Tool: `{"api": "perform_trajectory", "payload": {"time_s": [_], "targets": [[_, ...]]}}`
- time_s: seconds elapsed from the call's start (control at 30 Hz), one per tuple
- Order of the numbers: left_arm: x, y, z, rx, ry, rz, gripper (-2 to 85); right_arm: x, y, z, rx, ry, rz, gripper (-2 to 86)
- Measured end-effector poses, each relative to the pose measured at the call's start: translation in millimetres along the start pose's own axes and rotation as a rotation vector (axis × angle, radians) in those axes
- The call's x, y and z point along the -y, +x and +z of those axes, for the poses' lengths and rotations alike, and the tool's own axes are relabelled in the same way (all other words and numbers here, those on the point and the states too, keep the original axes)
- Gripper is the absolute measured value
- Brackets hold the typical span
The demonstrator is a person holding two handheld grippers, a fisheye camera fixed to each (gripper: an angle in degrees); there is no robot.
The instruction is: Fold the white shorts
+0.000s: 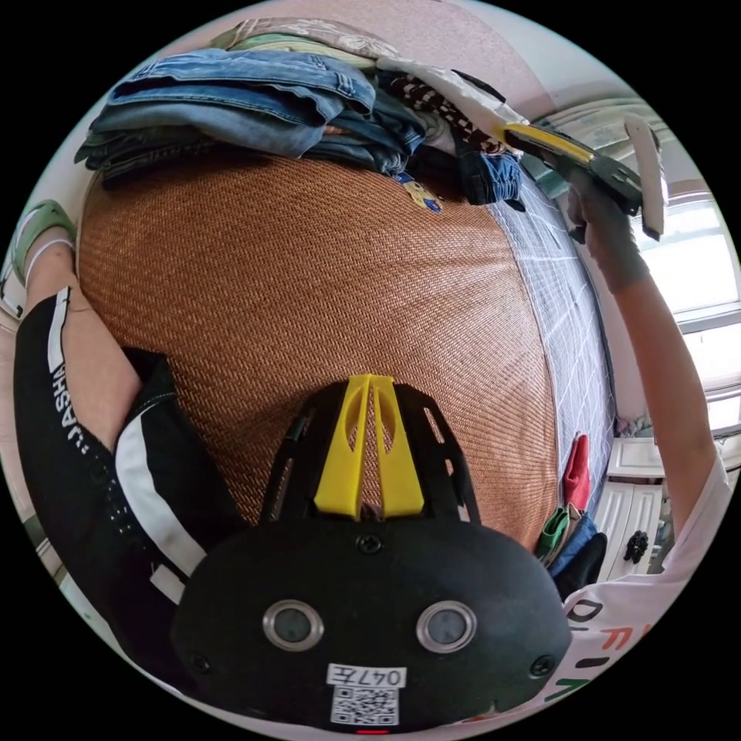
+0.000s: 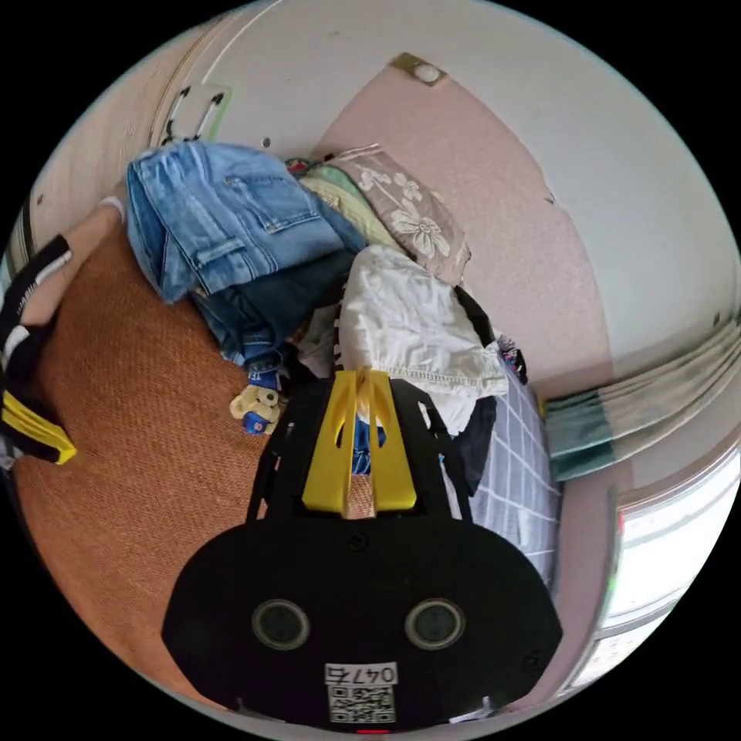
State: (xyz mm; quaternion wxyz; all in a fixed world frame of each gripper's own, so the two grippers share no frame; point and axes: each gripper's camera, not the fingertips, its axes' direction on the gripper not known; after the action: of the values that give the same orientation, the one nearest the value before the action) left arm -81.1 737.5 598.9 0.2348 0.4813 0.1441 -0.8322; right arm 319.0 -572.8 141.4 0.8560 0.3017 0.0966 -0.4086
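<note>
1. In the left gripper view, the left tongs hang over the bare woven brown mat that covers the bed; their yellow jaws are pressed together at the tips with nothing between them.
2. In the same view, a stack of folded blue jeans lies along the far edge of the mat, with darker clothes heaped beside it.
3. The right tongs reach into that heap, held by a gloved hand on an outstretched arm; a strip of the white shorts runs up to their tips, and from here I cannot tell how the jaws stand.
4. A checked grey sheet shows beside the mat, and the person's leg in black shorts with white stripes leans against the mat's near edge.
5. In the right gripper view, the right tongs are nipped on a corner of the white shorts, with cloth showing in the narrow slit between the yellow jaws.
6. The shorts rest on top of the clothes pile, just beside the folded jeans and in front of a floral cushion by the pink wall.
7. A small yellow-and-blue toy figure lies on the mat at the foot of the pile, and the left tongs show at the edge of this view over the mat.
</note>
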Motion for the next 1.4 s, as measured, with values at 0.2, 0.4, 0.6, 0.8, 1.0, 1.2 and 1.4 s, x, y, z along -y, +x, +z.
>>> {"api": "perform_trajectory", "payload": {"time_s": [0.2, 0.4, 0.6, 0.8, 1.0, 1.2, 1.4], "targets": [[1, 14, -23, -0.047, 0.038, -0.044, -1.0, -56, 10, -45, 0.489, 0.147, 0.047, 0.5], [-20, 60, -81, 0.304, 0.271, -0.076, -1.0, -147, -34, -23, 0.925, -0.100, 0.059, 4.2], [-38, 108, -105, 0.263, 0.374, 0.048, -1.0, -238, -15, 6, 1.021, -0.021, 0.533, 2.1], [-53, 146, -118, 0.018, 0.400, 0.222, -1.0, -222, 1, 17, 0.866, 0.046, 0.603, 1.7], [-62, 155, -123, 0.030, 0.401, 0.166, -1.0, -138, 5, 72, 0.837, 0.024, 0.547, -0.1], [-57, 165, -118, -0.019, 0.404, 0.169, -1.0, -79, -8, 157, 0.803, -0.214, 0.537, -1.2], [-57, 181, -122, 0.074, 0.485, 0.174, -1.0, -84, -34, 148, 1.051, -0.153, 0.308, -1.2]]}}
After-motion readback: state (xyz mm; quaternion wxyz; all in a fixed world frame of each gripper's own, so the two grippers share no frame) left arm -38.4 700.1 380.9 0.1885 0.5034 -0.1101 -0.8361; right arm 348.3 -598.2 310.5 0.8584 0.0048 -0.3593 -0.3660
